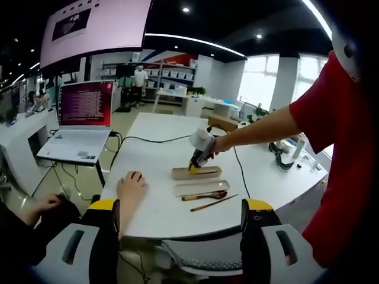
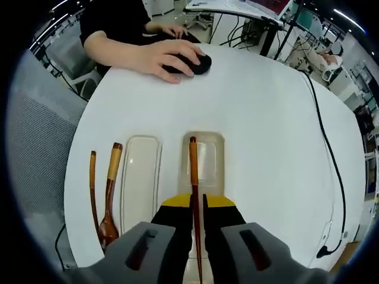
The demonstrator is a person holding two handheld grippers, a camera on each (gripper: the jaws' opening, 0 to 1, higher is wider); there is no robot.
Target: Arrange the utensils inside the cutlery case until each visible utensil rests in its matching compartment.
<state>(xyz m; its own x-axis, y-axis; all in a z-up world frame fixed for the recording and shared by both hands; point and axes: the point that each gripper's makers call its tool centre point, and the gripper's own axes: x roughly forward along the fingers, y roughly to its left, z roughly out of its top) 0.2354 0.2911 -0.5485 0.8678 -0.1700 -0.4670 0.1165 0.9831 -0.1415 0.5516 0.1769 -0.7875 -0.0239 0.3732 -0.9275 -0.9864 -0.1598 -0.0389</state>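
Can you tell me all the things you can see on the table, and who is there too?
table: one, white, round-edged, under everything.
cutlery case: one, tan, open, in front of the right gripper.
lid: one, clear, lying flat beside the case.
chopstick in the jaws: one, brown, its far end over the case.
spoon: one, brown wood, on the table beyond the lid.
loose chopstick: one, brown, next to the spoon.
mouse: one, black, under a seated person's hand.
cable: one, black, running across the table.
laptop: one, white, red screen, on a side desk.
left gripper: one, grey and yellow, jaws apart, held back from the table.
right gripper: one, grey and yellow, jaws shut on the chopstick.
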